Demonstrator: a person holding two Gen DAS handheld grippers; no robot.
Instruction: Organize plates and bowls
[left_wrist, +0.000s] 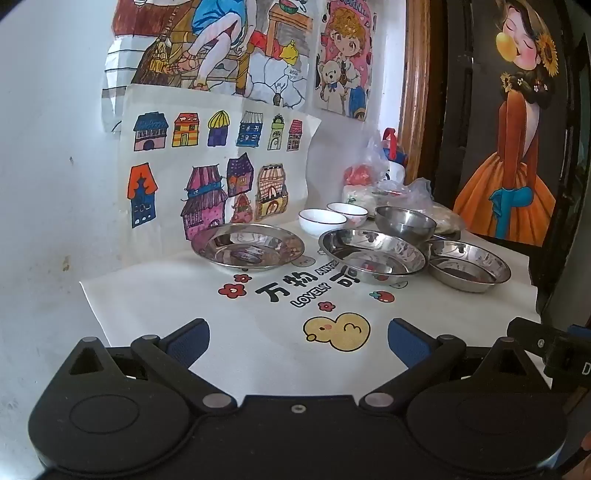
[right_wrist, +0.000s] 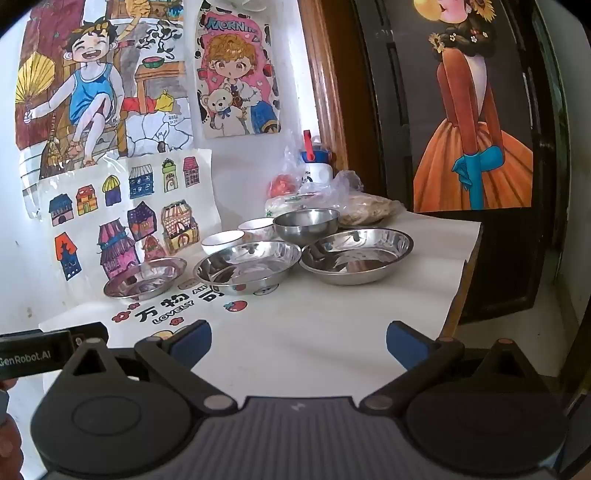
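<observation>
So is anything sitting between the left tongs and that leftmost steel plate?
Nothing visible. The left tongs are open, and only bare printed cloth lies between them and the plate.

Three shallow steel plates in a row across the table's middle, upright, mirror-bright — the left one apart, the two toward the right edge nearly touching. Behind them, toward the back edge, a small deep steel bowl. Left of it, two white ceramic bowls with dark rims — side by side, upright, seemingly empty.
</observation>
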